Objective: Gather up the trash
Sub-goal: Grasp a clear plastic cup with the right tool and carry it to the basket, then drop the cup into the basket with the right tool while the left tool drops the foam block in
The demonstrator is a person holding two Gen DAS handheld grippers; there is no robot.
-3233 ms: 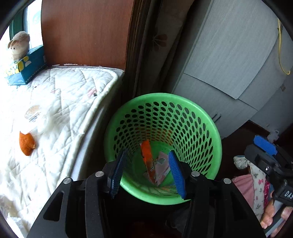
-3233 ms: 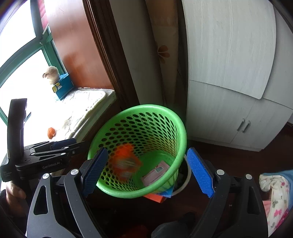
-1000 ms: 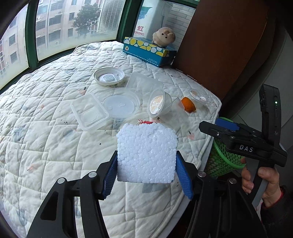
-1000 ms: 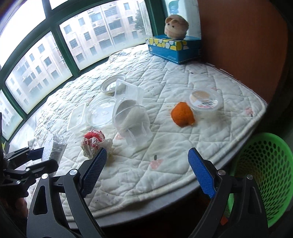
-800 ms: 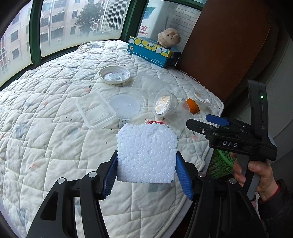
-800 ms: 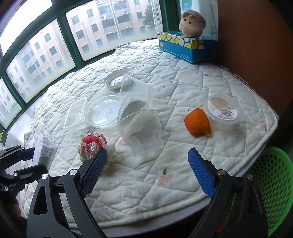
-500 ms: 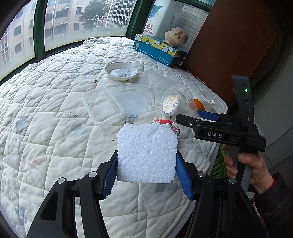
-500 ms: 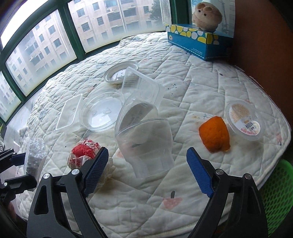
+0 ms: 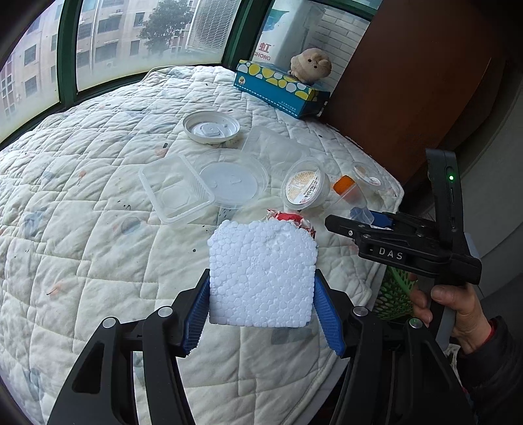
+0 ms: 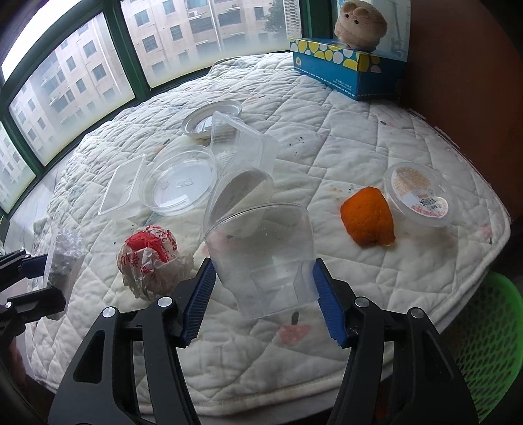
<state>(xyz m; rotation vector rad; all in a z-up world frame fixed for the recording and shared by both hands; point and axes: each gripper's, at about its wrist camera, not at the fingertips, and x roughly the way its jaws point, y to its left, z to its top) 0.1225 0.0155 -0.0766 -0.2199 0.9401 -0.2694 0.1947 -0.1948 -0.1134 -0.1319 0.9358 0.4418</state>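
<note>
The left gripper (image 9: 261,314) was clamped on a white foam block (image 9: 261,274), both blue pads (image 9: 197,318) pressed against its sides, and held it above the white quilted mattress (image 9: 81,248); the right gripper (image 10: 263,299) had its blue pads (image 10: 327,307) on either side of a clear plastic cup (image 10: 261,258) lying tilted on the quilt, the pads at or just against the cup's walls — whether they truly gripped it I could not tell. Just left of that cup sat a crumpled red-and-white wrapper (image 10: 148,258); to its right lay a piece of orange peel (image 10: 367,215), touching or nearly touching a small lidded plastic tub (image 10: 418,196). Behind the cup, a clear rectangular container (image 10: 242,150) leaned tilted over a second round tub (image 10: 245,193), and beside these lay a clear round lid (image 10: 179,186), a flat rectangular lid (image 10: 122,186) and, farther back, a white round lid (image 10: 210,119). A blue tissue box (image 10: 349,72) stood near the far edge of the mattress by the window (image 10: 75,75), with a plush toy (image 10: 359,24) on top. The green basket (image 10: 487,343) stood off the mattress edge at lower right in the right wrist view; in the left wrist view only a sliver of it showed, behind the person's right hand (image 9: 457,310).
</note>
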